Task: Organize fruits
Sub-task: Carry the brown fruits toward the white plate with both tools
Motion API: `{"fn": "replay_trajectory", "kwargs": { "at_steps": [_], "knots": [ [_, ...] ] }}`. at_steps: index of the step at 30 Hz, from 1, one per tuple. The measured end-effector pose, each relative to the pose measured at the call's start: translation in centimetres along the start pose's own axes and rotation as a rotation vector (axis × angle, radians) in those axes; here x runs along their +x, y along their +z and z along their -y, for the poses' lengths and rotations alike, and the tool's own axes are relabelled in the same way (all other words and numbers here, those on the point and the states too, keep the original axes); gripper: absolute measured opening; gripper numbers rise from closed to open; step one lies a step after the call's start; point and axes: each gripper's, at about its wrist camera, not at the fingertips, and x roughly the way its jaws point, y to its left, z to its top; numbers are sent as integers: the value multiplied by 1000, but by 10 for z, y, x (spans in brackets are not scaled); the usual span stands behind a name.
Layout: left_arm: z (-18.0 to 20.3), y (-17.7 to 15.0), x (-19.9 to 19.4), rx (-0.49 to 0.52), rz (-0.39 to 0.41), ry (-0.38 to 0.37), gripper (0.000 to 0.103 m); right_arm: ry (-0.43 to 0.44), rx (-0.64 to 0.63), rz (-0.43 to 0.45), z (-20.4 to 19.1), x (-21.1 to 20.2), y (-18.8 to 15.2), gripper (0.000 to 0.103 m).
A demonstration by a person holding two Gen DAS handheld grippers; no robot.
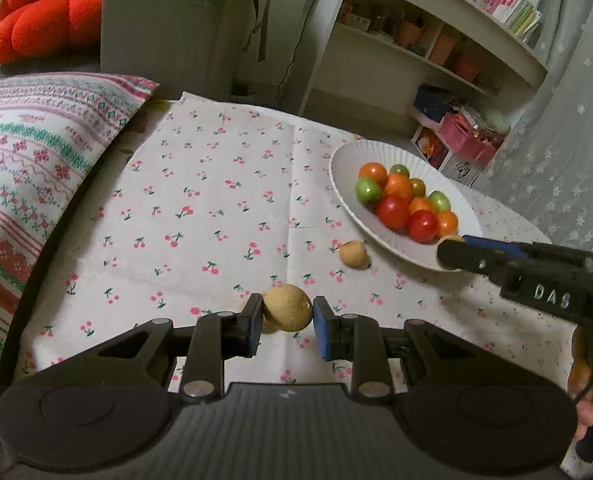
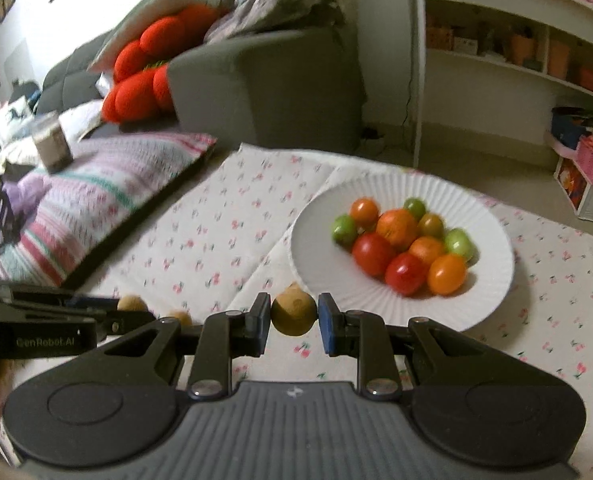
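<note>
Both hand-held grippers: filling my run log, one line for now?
left hand-held gripper: shut on tan fruit | right hand-held gripper: shut on tan fruit | plate: tomatoes

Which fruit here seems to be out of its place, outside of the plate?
One tan fruit lies loose on the cloth, just beside the plate where the tomatoes sit. Nothing looks spilled or damaged.
</note>
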Motion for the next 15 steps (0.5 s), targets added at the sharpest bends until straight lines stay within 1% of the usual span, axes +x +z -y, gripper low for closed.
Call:
{"fn": "replay_trajectory", "kwargs": {
  "at_steps": [3,6,10,15],
  "knots": [
    [6,2,-2,16,8,-10,0,-11,18,27,9,-7,6,23],
    [10,6,-2,19,17,-35,0,-30,51,57,21,-14,12,23],
    [18,20,-1,24,31,-58,0,-57,100,81,40,-19,15,23],
    [42,38,7,81,79,-81,0,-80,176,96,66,-23,15,23]
  ]
}}
